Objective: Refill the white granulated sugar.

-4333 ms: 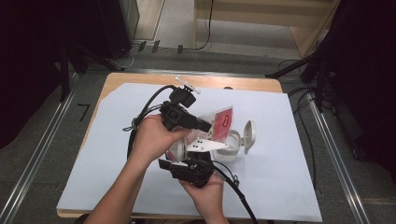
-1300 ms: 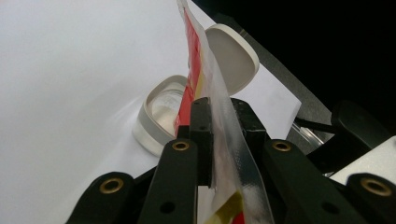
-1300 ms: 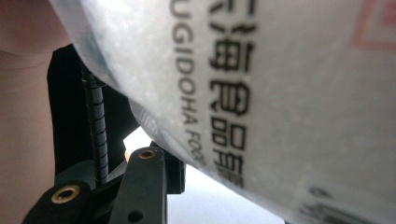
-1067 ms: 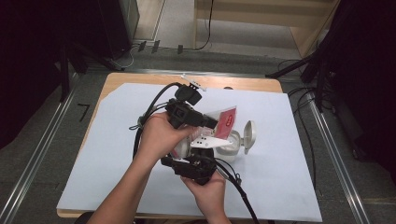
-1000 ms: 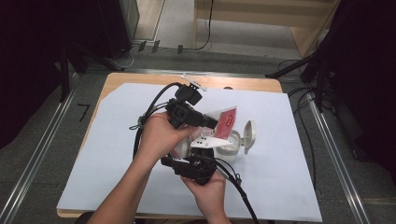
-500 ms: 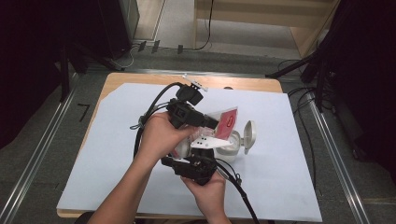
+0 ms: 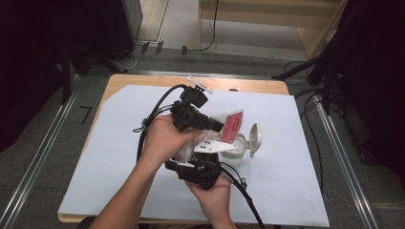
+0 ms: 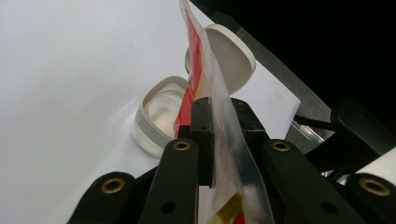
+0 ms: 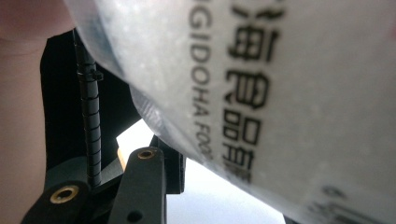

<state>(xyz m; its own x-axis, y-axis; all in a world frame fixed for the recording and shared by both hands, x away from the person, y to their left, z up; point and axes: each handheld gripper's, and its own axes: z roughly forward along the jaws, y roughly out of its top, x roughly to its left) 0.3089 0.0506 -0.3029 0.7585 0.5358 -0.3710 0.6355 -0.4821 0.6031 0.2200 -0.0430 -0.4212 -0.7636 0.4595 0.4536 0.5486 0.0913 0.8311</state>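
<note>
L gripper (image 8: 212, 140) clamps packet (image 8: 205, 79) edge; R gripper (image 7: 203, 167) grips packet too.

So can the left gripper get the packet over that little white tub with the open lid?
Probably yes. The left gripper is clamped on the packet, and the white tub sits just ahead with its lid flipped back, so nothing blocks the opening.

Right tongs (image 9: 187, 154) mostly masked by the pouch (image 9: 280, 93) pressed against the lens; grip not discernible there. Pouch print blurred, cut off at right edge. Container (image 7: 237, 144) base hidden behind hands in high view. Left tongs (image 8: 219, 135) cropped at bottom edge.
</note>
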